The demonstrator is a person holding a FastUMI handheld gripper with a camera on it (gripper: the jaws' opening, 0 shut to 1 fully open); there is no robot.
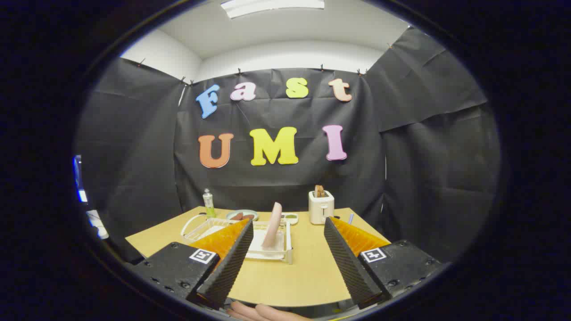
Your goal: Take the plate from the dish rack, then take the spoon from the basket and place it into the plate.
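Gripper view, pink plate (pixel 272 225) upright in rack (pixel 285 249), tongs (pixel 285 263) apart

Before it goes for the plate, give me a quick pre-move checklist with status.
1. Hand-held gripper open, nothing between the fingers: ok.
2. Pink round plate standing on edge in the white wire dish rack: ok.
3. Plate ahead of the fingers, a little nearer the left one: ok.
4. Bare wooden table between fingers and rack: ok.
5. Clear wire basket beside the rack; spoon inside: cannot tell.
6. White toaster stands apart from the rack, behind it: ok.
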